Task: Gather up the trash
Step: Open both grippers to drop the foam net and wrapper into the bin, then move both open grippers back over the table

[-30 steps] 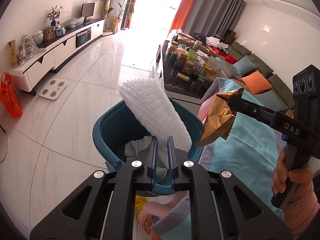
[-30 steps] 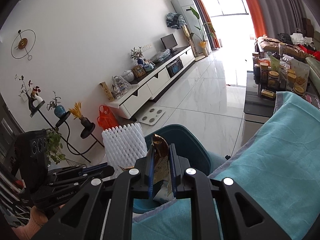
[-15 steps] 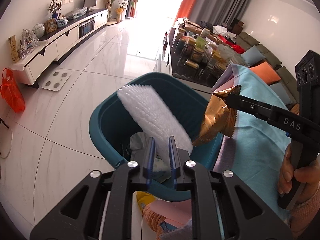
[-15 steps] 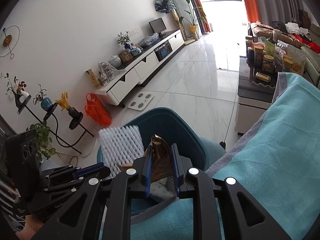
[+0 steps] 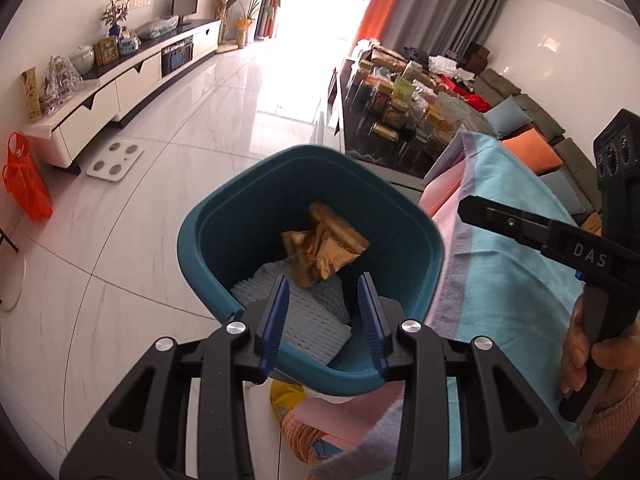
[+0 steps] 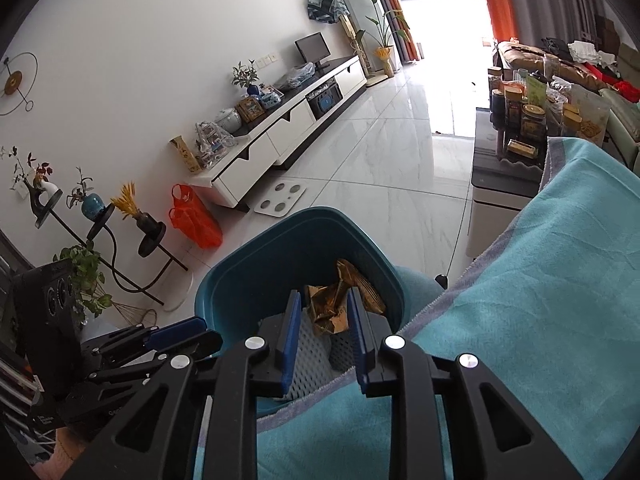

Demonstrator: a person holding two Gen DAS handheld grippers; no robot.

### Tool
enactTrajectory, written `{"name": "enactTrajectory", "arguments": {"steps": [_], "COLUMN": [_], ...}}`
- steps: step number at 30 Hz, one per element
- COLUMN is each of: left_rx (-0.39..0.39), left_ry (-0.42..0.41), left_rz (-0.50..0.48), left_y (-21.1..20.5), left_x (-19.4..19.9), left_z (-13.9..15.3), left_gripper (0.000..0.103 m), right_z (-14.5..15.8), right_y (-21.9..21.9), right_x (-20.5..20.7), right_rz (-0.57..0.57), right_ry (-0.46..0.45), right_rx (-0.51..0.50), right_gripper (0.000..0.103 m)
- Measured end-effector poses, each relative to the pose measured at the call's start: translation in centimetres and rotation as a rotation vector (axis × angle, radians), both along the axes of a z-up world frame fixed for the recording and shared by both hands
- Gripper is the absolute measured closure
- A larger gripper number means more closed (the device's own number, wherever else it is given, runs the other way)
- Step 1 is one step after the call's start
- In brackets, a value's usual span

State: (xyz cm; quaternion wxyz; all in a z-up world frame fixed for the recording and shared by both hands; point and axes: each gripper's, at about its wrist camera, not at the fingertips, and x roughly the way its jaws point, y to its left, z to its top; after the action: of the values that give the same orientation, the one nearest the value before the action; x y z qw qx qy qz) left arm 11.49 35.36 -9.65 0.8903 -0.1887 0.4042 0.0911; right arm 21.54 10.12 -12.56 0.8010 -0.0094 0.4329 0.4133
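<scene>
**Both pieces now in the bin**

Now my left gripper (image 5: 324,316) stands with its blue pads spread wide and nothing between them; half a second ago those pads were pressed on the white foam net (image 5: 304,312), which stuck up out of the teal bin (image 5: 208,240). That net has since dropped and lies flat against the near inside wall of the bin, right under my left fingers.

My right gripper (image 6: 324,336) is likewise parted and empty. A moment back it pinched the gold wrapper (image 5: 324,248) above the bin's right rim; the wrapper has gone from my jaws and sits crumpled inside the bin, resting on the far edge of the foam net. From the right wrist view I see the same wrapper (image 6: 340,304) just past my fingertips and the foam net (image 6: 312,356) below it, both within the bin's wall (image 6: 240,280).

In the left wrist view my right gripper (image 5: 472,208) hangs over the turquoise blanket (image 5: 512,280), beside the bin's right rim, its tip bare where the wrapper hung before. The bin stands on the white tiled floor (image 5: 160,184), close against the blanket's edge, as it did earlier.
</scene>
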Motion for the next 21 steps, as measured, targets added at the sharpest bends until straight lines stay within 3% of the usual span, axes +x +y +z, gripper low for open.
{"name": "enactTrajectory", "arguments": {"steps": [6, 10, 21], "left_rx": [0.025, 0.013, -0.014], "left_ry": [-0.101, -0.166, -0.205], "left_rz": [-0.042, -0.123, -0.437], "left_y": [-2.2, -5.0, -17.7], "left_x": [-1.8, -2.3, -1.0], "left_z": [2.9, 4.8, 6.3], "left_gripper": [0.054, 0.047, 0.047], "right_z": [2.5, 4.2, 6.7], "right_y": [-2.8, -6.0, -18.9], "right_x": [-1.9, -3.9, -8.6], "right_rz": [0.011, -0.002, -0.195], "right_ry": [-0.042, -0.095, -0.235], "right_rx": [0.051, 0.080, 0.079], "right_gripper": [0.075, 0.071, 0.068]}}
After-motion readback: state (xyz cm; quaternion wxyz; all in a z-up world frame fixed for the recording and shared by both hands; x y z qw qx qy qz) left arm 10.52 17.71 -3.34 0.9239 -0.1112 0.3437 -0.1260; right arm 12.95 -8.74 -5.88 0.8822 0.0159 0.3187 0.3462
